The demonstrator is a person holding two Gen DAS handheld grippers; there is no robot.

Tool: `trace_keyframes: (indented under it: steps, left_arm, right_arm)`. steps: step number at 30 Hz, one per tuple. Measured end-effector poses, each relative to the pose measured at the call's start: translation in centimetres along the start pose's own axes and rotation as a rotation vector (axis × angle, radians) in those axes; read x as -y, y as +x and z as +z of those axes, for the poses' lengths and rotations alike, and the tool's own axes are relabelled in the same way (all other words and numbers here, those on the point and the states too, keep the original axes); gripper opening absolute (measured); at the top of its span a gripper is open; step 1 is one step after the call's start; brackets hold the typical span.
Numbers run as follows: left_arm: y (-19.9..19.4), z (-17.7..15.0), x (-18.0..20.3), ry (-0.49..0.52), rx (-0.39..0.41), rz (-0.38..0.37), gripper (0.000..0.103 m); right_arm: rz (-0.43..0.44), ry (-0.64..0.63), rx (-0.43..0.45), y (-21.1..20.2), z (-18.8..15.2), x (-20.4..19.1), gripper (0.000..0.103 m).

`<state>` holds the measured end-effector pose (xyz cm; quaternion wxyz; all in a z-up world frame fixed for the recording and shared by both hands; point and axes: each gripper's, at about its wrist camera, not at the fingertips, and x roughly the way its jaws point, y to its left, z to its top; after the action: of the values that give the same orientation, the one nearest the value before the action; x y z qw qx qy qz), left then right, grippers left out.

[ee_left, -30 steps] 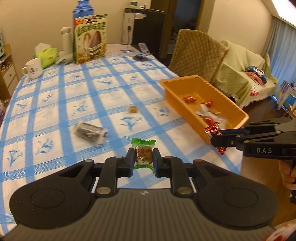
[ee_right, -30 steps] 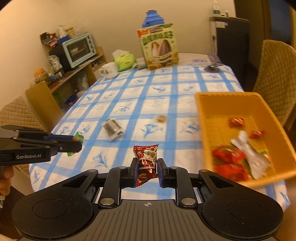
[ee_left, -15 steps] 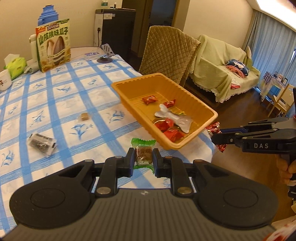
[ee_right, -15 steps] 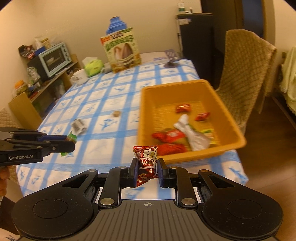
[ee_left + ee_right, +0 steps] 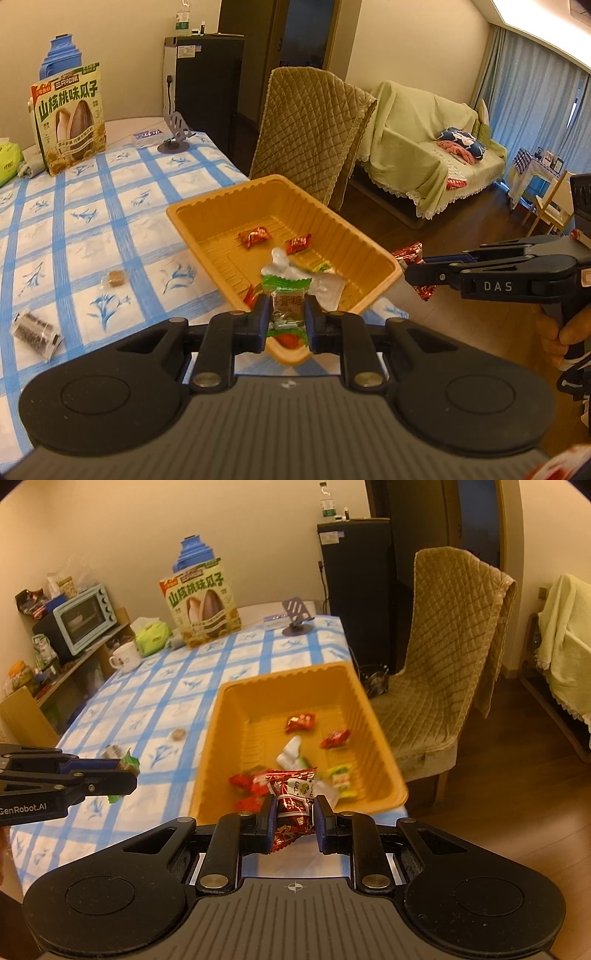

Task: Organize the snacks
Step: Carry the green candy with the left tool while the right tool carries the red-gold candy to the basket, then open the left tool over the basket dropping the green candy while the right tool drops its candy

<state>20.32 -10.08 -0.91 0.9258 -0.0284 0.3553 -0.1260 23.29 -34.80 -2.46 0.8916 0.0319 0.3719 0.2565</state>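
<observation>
- Snacks sat in both claws: a green-ended candy [image 5: 287,305] stood upright between the closed jaws of the left gripper [image 5: 286,323], its long axis vertical, crimped green end uppermost and Chinese characters printed on its clear middle.
- A glossy red crinkled packet [image 5: 293,805] was pinched the same way in the right gripper [image 5: 294,819], long axis near vertical and leaning slightly, its flared top edge up; the small print on it was too blurred to read.
- Both held pieces hung at the near end of an orange ribbed plastic tray [image 5: 373,716], a long rectangle running away from the cameras.
- Inside lay several red foil candies, a crumpled white wrapper [image 5: 286,263] and yellow-green pieces.
- The tray rested at the edge of a blue-and-white checked tablecloth [image 5: 81,229] with leaf motifs.
- On the cloth lay a small brown sweet [image 5: 115,278] and a clear packet of dark contents [image 5: 35,331].
- A tall seed bag [image 5: 201,603] reading "山核桃味瓜子" stood upright at the far end.
- Gripper bodies read "DAS" and "GenRobot.AI".
</observation>
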Motion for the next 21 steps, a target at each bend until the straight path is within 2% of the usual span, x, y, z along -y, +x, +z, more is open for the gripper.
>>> trace_keyframes:
  steps: [11, 21]
  left_arm:
    - [2.9, 2.6, 0.3, -0.024, 0.017, 0.046, 0.018]
    - [6.1, 4.3, -0.1, -0.046, -0.002, 0.086, 0.018]
  right_arm:
    - [0.038, -0.006, 0.02, 2.3, 2.9, 1.9, 0.022]
    - [0.069, 0.007, 0.017, 5.3, 4.9, 2.6, 0.022]
